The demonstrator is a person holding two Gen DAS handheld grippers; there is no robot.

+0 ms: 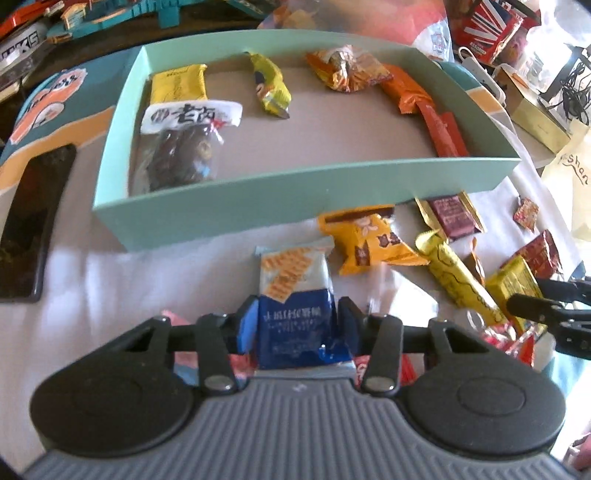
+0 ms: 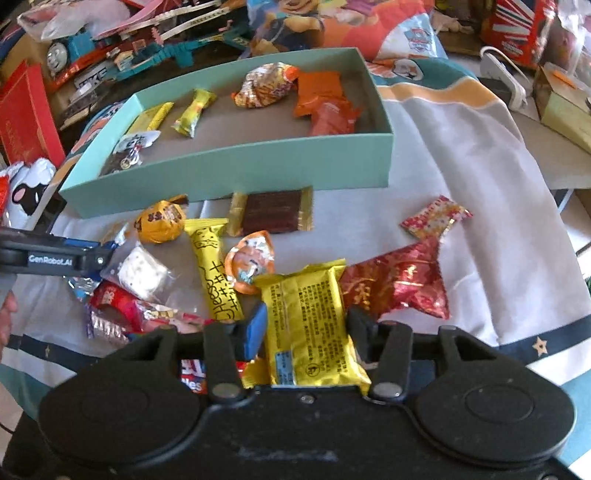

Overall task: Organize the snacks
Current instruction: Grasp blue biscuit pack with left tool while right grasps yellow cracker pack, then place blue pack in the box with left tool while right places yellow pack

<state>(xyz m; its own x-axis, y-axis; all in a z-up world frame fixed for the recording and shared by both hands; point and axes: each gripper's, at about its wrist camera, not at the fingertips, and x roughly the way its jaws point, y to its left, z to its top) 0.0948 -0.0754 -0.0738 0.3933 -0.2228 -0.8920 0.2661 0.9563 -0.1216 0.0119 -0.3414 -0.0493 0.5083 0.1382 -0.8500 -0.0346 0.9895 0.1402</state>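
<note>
A mint green box holds several snacks: a yellow packet, a dark dates bag, a yellow bar, an orange bag and red-orange packets. My left gripper is shut on a blue and white cracker packet in front of the box. My right gripper is shut on a yellow packet; it also shows at the right edge of the left wrist view. Loose snacks lie on the cloth: a yellow tube, a brown wafer, a red foil bag.
A black phone lies left of the box. A small red candy sits to the right. Toys, a red tin and a tan box crowd the back. The left gripper shows at the left edge.
</note>
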